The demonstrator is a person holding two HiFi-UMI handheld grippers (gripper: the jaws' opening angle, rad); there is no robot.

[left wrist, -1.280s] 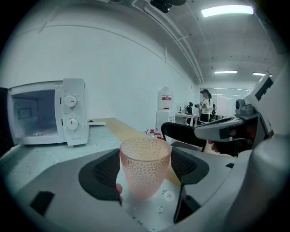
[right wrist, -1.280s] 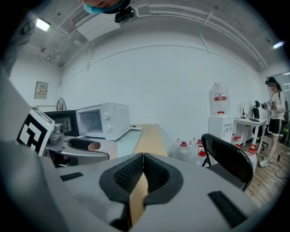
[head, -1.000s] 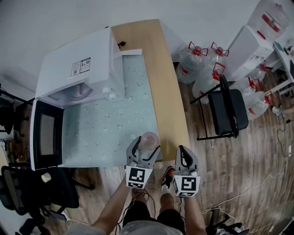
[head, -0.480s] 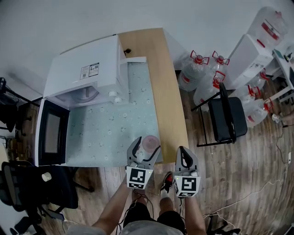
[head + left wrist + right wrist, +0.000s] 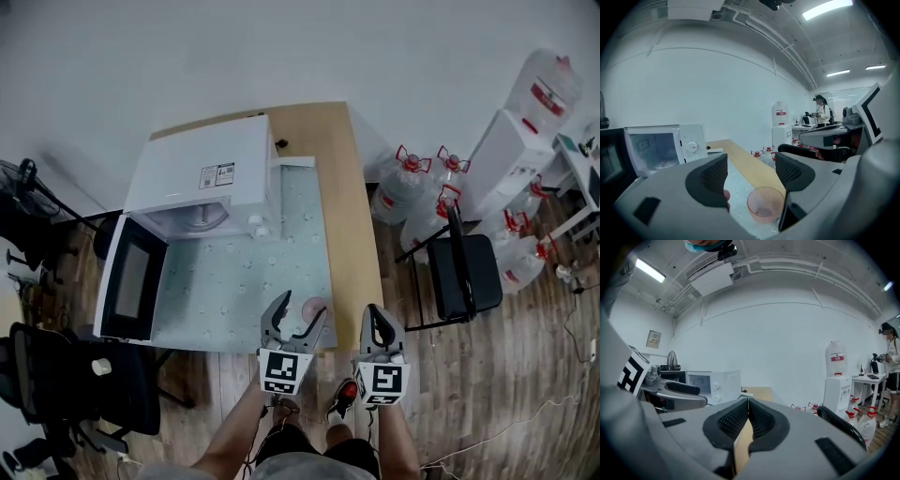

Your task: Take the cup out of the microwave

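Observation:
The pink translucent cup (image 5: 315,307) stands upright on the pale patterned mat (image 5: 234,281), near the table's front edge. In the left gripper view the cup (image 5: 764,205) sits low between the jaws with a gap on each side. My left gripper (image 5: 298,315) is open just in front of it. My right gripper (image 5: 378,320) is shut on nothing, off the table's front right corner. The white microwave (image 5: 202,178) stands at the back left with its door (image 5: 131,281) swung open. The microwave (image 5: 665,147) also shows far left in the left gripper view.
A black folding chair (image 5: 464,272) and several water jugs (image 5: 412,192) stand right of the wooden table (image 5: 352,216). A water dispenser (image 5: 511,141) is behind them. A black office chair (image 5: 66,384) is at the lower left. A person (image 5: 821,112) stands in the far background.
The left gripper has drawn back from the cup, which stays on the mat. The head view has pulled back, so table and microwave look smaller. The right gripper stays shut.

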